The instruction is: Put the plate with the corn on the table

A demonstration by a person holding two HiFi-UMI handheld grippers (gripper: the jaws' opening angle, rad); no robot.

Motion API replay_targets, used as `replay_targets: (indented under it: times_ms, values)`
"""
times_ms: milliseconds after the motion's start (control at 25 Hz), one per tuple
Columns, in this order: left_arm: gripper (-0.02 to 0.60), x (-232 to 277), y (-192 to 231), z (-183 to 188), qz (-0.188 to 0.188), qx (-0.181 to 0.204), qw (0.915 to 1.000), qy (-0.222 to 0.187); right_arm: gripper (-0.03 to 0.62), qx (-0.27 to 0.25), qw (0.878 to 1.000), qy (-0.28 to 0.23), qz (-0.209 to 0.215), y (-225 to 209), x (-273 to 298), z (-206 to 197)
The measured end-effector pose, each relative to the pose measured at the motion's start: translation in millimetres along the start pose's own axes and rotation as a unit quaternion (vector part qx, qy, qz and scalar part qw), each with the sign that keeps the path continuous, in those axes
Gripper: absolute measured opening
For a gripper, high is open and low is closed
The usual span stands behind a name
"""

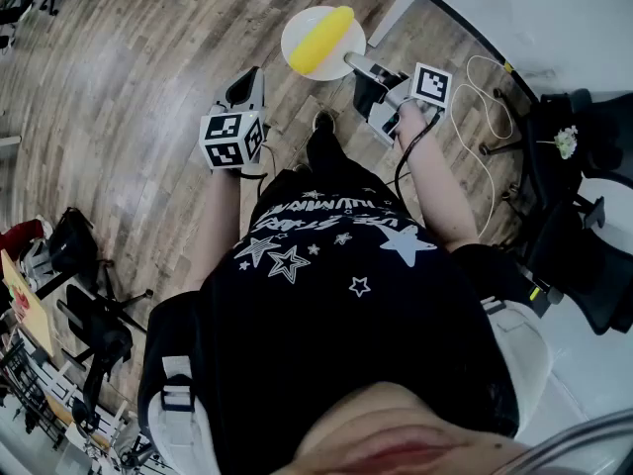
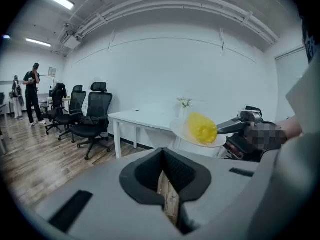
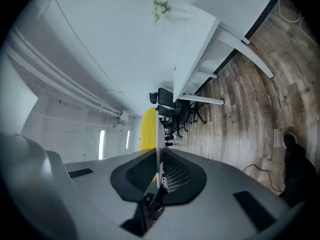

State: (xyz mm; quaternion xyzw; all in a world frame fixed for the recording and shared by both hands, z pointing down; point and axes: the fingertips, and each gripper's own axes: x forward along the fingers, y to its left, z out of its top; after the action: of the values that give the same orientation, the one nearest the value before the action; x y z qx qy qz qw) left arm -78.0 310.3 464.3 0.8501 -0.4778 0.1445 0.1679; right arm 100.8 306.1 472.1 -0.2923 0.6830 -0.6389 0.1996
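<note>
**Plate with corn held up in the air, table close by**

Head view: the right gripper [image 1: 351, 62] pinches the near rim of the plate [image 1: 296, 28], with the corn [image 1: 319, 40] lying on top. It's all over open wood floor [image 1: 119, 87], and the white table [image 1: 534, 8] is cut off at the top right. The left gripper [image 1: 247, 79] sits beside it, clear of the plate, and the person's body hides the lower frame. Left gripper view: its jaws are nearly together, just a sliver of floor showing, nothing in them. The plate floats in front of the table, and the right gripper's back end is blurred out. Right gripper view: the jaws are clamped on the rim and the plate is edge-on, so the corn is only a yellow strip. There's open floor beside the table.
</note>
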Motion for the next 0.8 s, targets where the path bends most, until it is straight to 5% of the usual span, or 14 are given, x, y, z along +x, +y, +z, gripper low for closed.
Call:
replay_targets:
  times_ms: [800]
  values:
    - [0.005,-20,5,-11,0.010,-0.006,0.9999,-0.002,0.031,0.000,1.000,0.009,0.000,3,2,-22]
